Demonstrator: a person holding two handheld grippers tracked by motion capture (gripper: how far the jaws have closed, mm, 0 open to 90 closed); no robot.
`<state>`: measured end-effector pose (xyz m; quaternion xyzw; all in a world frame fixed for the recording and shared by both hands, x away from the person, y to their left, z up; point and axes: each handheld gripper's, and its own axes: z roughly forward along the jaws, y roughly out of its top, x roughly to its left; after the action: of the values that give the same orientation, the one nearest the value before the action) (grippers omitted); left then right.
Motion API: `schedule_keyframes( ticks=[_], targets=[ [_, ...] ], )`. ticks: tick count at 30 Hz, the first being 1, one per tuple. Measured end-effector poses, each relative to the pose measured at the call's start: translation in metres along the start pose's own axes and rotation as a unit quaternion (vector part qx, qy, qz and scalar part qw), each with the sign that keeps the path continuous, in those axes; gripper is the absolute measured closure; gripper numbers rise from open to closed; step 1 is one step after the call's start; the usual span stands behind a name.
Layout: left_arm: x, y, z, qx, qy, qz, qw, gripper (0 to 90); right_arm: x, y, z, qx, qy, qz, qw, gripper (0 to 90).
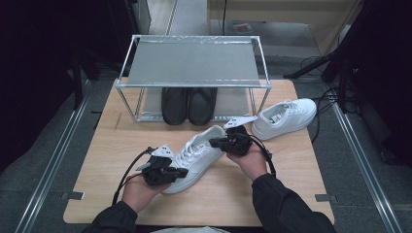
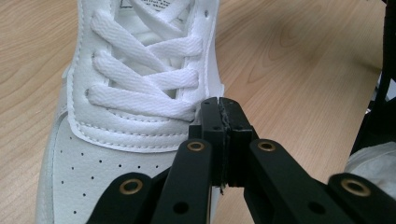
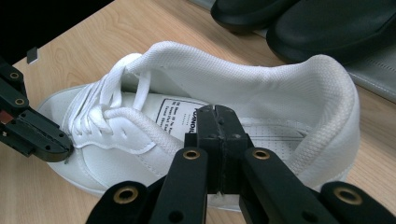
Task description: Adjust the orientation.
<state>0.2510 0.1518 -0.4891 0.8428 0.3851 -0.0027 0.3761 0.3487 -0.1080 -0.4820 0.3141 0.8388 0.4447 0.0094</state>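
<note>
White leather marks the near sneaker (image 1: 194,158), lying mid-table before the shoe rack (image 1: 194,63), with 2 black shoes (image 1: 188,104) below and the other white sneaker (image 1: 284,116) to the right. Left gripper view: the left gripper (image 2: 219,105) is clamped on the eyelet edge by the laces (image 2: 140,79). Right gripper view: the right gripper (image 3: 217,114) pinches the collar side. Judging so, a 2-handed lift toward the rack comes next, kept level.

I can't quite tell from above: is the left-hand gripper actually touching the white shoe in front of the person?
Touching. In the left gripper view, the left gripper has its shut jaws pinching the edge of the white sneaker beside the lowest lace.
</note>
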Motion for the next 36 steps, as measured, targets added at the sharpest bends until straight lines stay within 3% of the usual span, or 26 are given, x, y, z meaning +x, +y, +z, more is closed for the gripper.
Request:
schedule_keyframes(
  ticks=[10,14,18,25,28,32,34,36],
  targets=[
    [0.008,0.002,0.0,0.007,-0.014,-0.001,0.9999,90.0,0.001,-0.005,-0.004,-0.002,-0.003,0.005,1.0,90.0],
    [0.014,0.004,-0.001,0.007,-0.009,-0.001,0.9999,90.0,0.002,-0.007,-0.006,0.0,-0.003,0.007,1.0,90.0],
    [0.024,0.006,-0.004,0.004,-0.003,-0.008,1.0,90.0,0.006,-0.01,-0.01,0.007,0.0,0.013,0.9999,90.0],
    [0.044,0.011,-0.007,-0.001,-0.007,-0.024,0.9997,90.0,0.015,-0.017,-0.02,0.016,-0.001,-0.003,0.9999,90.0],
    [0.046,0.013,-0.006,0.004,-0.013,-0.024,0.9996,90.0,0.014,-0.019,-0.029,0.007,-0.014,-0.004,0.9999,90.0],
    [0.046,0.015,-0.006,0.005,-0.007,-0.018,0.9998,90.0,0.005,-0.02,-0.044,-0.012,-0.024,0.013,0.9996,90.0],
    [0.048,0.016,-0.006,0.004,0.001,-0.014,0.9999,90.0,0.001,-0.021,-0.048,-0.019,-0.016,0.023,0.9994,90.0],
    [0.05,0.017,-0.005,0.006,-0.005,-0.017,0.9998,90.0,0.002,-0.022,-0.047,-0.018,-0.015,0.022,0.9995,90.0]
  ],
)
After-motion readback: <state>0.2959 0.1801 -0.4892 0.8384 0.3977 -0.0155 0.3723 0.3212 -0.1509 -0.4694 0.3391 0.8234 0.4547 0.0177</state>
